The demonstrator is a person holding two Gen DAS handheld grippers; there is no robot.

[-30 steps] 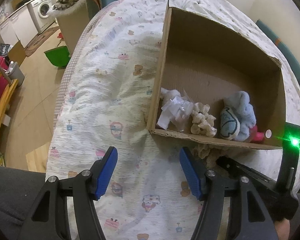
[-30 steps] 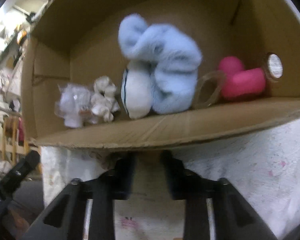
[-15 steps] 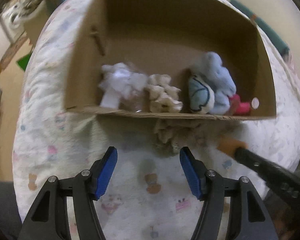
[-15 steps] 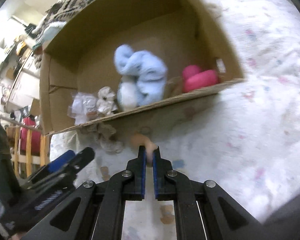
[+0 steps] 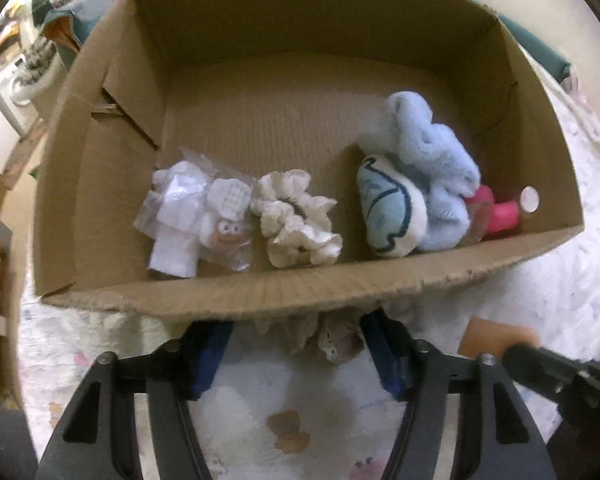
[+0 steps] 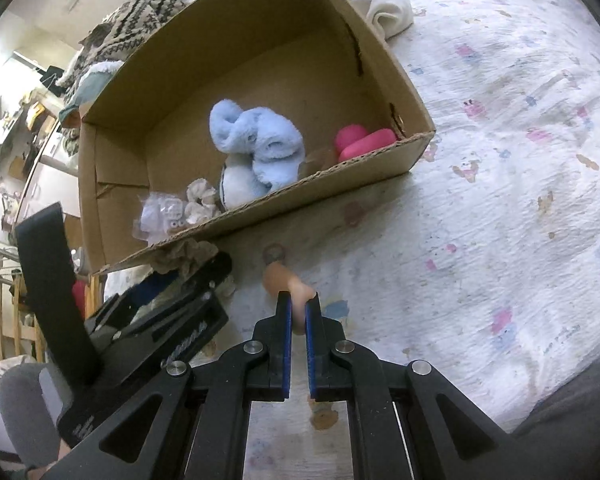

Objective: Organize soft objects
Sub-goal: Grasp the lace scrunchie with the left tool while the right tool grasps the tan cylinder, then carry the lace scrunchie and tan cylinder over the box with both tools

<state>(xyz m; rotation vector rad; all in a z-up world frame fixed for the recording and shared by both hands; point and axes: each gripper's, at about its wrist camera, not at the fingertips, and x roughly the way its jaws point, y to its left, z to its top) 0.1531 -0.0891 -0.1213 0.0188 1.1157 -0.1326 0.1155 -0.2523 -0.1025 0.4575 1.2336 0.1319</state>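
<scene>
Beige lace scrunchie [image 5: 332, 338]: crumpled, frilly edge, tan-grey. It lies on the bed quilt [image 6: 500, 200], outside the cardboard box [image 5: 300, 288] and tucked against the foot of its near wall.

Left tool [image 5: 294, 326] points down over the scrunchie, which sits between its blue pads. Its jaws have just been closing. The pad on the right side looks to be at the fabric, while a gap of quilt shows by the other pad, so the jaws are apart and there is no grip.

Right tool [image 6: 298, 300] is closed on a small peach piece [image 6: 288, 280], soft-looking, blurred, exact shape unclear. The piece sticks out past the pad tips, above the quilt and just in front of the box. In the left wrist view it shows at the right edge, near the box's front corner.

The box is open-topped with plain brown walls and sits on the bed. All its contents are lined up along the near wall. From left to right in the left wrist view:
- white item in clear plastic bag [image 5: 188, 216], with a small cartoon face on it
- cream scrunchie [image 5: 296, 220], ruffled, just beside the bag
- white pouch with blue outline [image 5: 392, 212], leaning on a fluffy light-blue plush [image 5: 432, 168]
- pink thing [image 5: 500, 216] in the right corner, partly hidden by the plush

The rest of the box floor is bare cardboard.

A white cloth [image 6: 388, 8] lies on the bed behind the box. A patterned knit [image 6: 136, 24] is heaped past the box's far left corner.
</scene>
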